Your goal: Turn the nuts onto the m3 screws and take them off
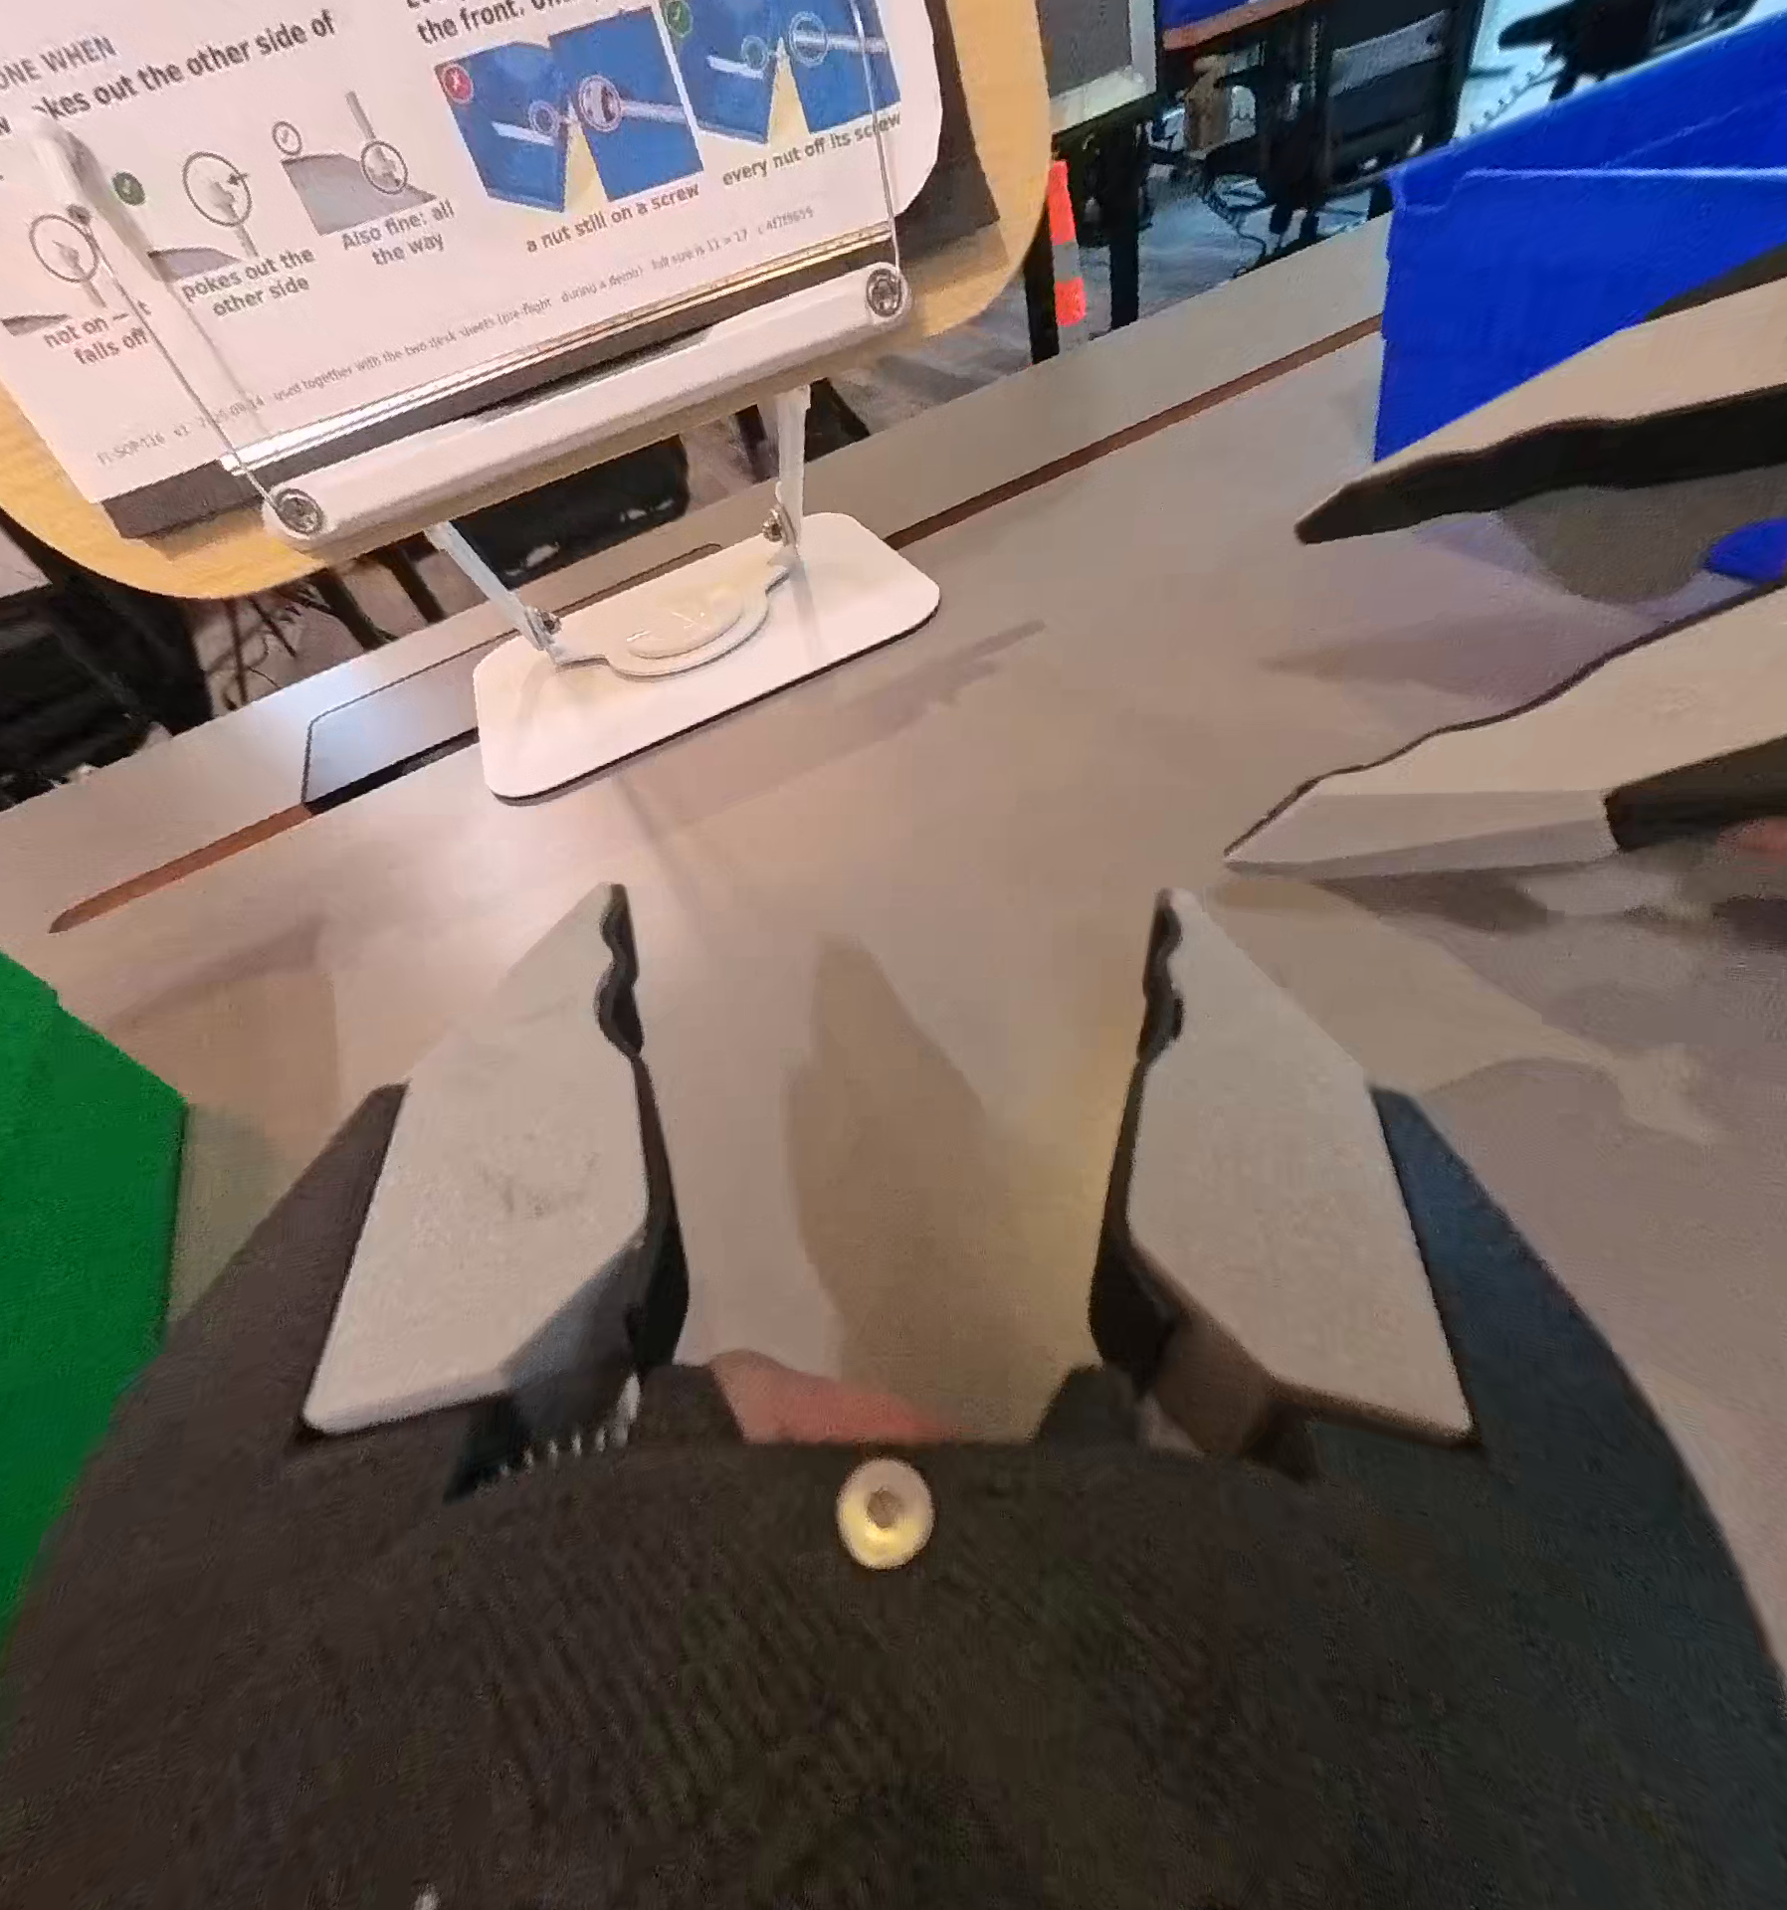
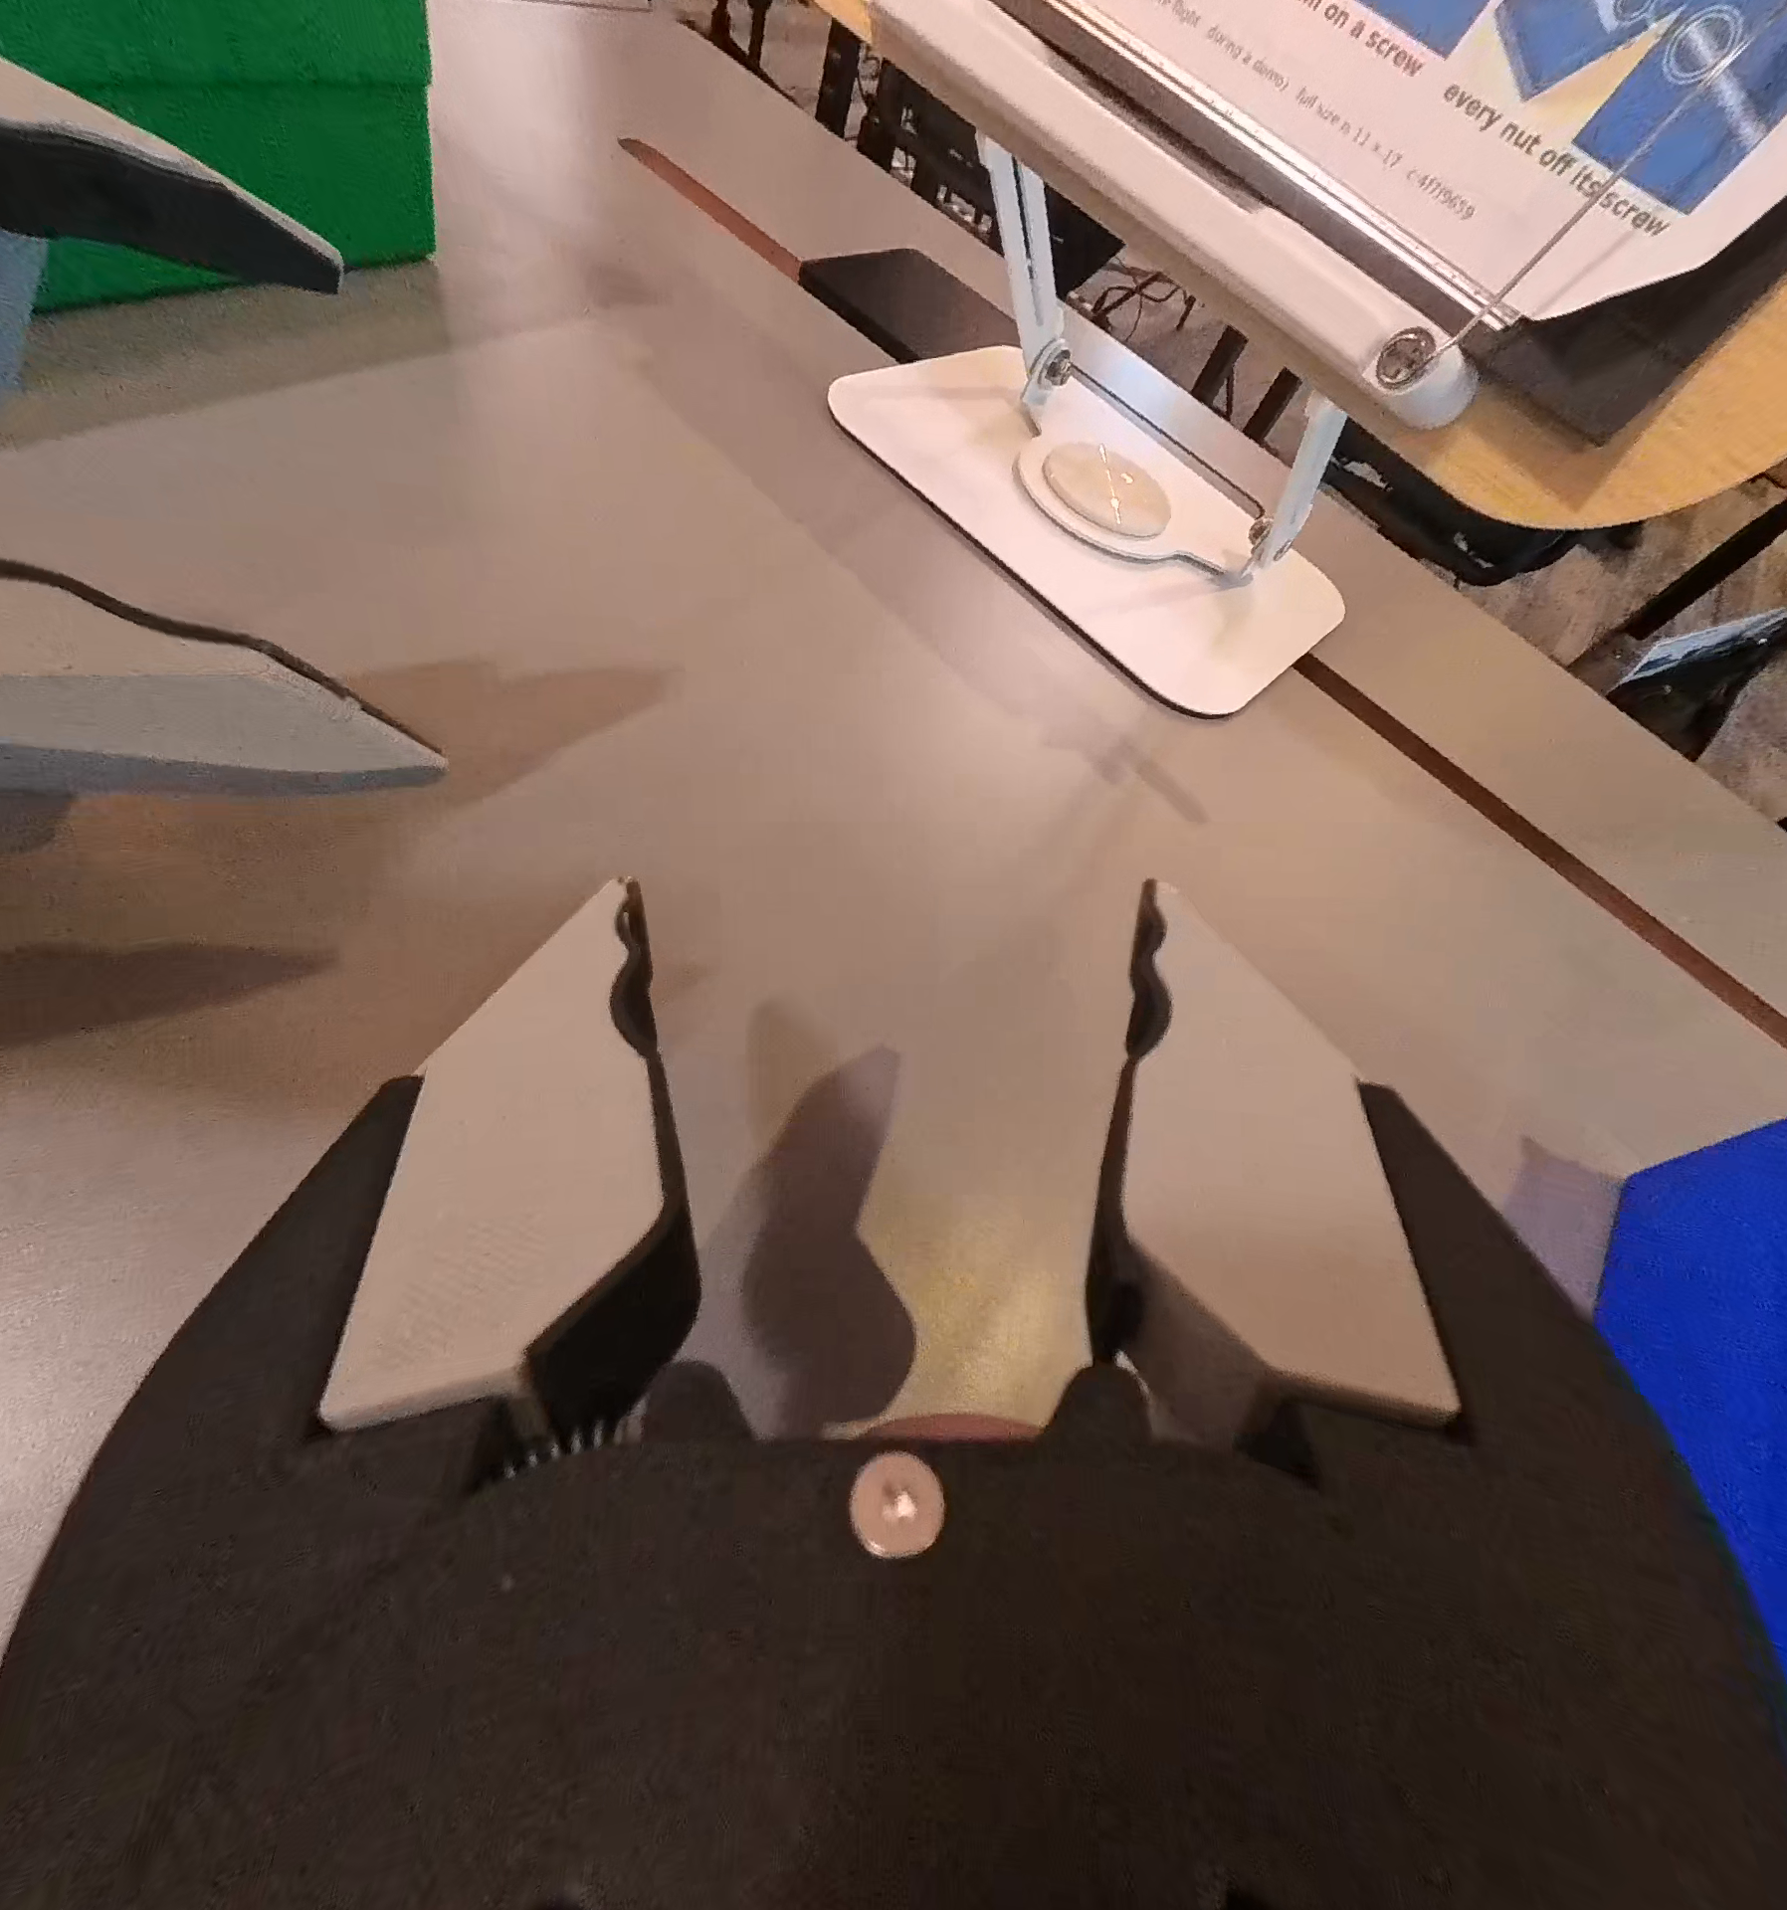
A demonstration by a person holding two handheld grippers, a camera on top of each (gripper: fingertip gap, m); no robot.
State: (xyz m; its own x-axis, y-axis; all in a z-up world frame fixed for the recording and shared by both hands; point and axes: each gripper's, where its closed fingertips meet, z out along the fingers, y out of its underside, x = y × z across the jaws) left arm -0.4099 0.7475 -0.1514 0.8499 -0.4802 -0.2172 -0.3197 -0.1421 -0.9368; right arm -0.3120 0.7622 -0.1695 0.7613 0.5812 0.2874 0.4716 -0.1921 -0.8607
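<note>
The left gripper (image 1: 889, 910) is spread wide with nothing between its fingers, hovering over the grey table (image 1: 972, 724). The right gripper (image 2: 884, 899) is likewise released and empty. Ahead of both stands a white stand (image 1: 703, 661) bearing an instruction sheet (image 1: 435, 186). The left view alone shows the green box (image 1: 31, 1189) just beside its own fingers; the right view shows the blue box (image 2: 1737, 1447) near its right finger. No nuts or screws can be made out in either view.
</note>
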